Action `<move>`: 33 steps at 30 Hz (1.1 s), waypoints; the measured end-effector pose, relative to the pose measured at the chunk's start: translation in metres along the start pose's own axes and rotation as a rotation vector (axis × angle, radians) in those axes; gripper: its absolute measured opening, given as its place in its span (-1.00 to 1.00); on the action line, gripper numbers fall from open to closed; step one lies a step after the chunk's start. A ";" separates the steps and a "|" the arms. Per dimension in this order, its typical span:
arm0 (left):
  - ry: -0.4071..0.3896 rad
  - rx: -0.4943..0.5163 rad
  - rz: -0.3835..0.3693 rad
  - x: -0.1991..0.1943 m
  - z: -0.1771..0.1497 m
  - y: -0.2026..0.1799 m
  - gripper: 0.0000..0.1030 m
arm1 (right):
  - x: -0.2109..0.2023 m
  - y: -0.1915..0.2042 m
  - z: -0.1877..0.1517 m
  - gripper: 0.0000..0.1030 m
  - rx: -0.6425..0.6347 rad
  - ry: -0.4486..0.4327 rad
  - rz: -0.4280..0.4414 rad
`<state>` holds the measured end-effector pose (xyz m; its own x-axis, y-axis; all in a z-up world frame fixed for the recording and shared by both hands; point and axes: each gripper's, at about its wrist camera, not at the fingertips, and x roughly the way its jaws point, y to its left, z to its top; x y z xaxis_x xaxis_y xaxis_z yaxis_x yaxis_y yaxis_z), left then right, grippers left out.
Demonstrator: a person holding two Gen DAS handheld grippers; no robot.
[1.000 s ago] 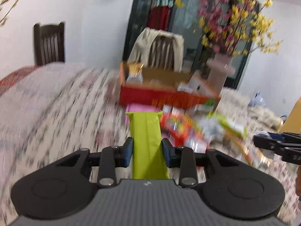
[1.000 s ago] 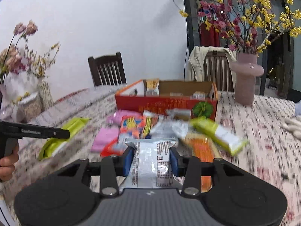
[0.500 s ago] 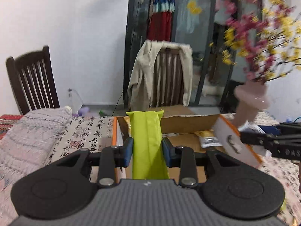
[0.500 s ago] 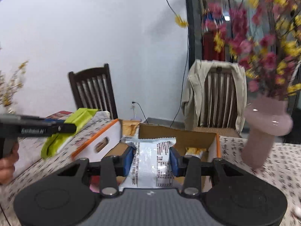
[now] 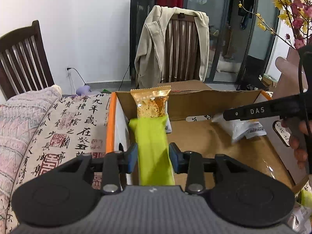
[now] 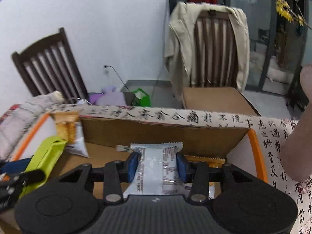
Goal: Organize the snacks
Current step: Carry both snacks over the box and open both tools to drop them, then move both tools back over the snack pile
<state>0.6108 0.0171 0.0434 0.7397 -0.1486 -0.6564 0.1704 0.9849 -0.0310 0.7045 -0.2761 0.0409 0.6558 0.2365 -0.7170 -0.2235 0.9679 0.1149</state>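
Note:
My left gripper (image 5: 153, 157) is shut on a lime-green snack packet (image 5: 153, 148) and holds it over the left end of the open cardboard box (image 5: 195, 97). A gold packet (image 5: 151, 103) stands upright against the box's back left corner, right beyond the green one. My right gripper (image 6: 157, 164) is shut on a silvery white snack packet (image 6: 156, 167) over the right part of the box (image 6: 156, 134). The right gripper also shows in the left wrist view (image 5: 253, 112), and the green packet shows in the right wrist view (image 6: 45, 156).
The box sits on a tablecloth with black calligraphy (image 5: 78, 120). A chair draped with a beige jacket (image 5: 171, 44) stands behind the table, a dark wooden chair (image 5: 21, 58) at the left. A pink vase with flowers (image 5: 292, 62) stands at the right. An orange packet (image 6: 206, 159) lies in the box.
Both grippers have moved forward from the snack pile to above the box interior, each still holding its packet. The box now fills the lower view.

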 end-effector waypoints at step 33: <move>-0.200 -0.125 -0.009 -0.263 -0.073 -0.008 1.00 | -0.272 -0.006 -0.122 0.71 -0.047 -0.259 0.036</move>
<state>0.3677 0.0543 0.1613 0.8547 -0.1600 -0.4938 0.1047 0.9849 -0.1379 0.4390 -0.3563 0.1515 0.8082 0.2903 -0.5124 -0.2791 0.9550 0.1007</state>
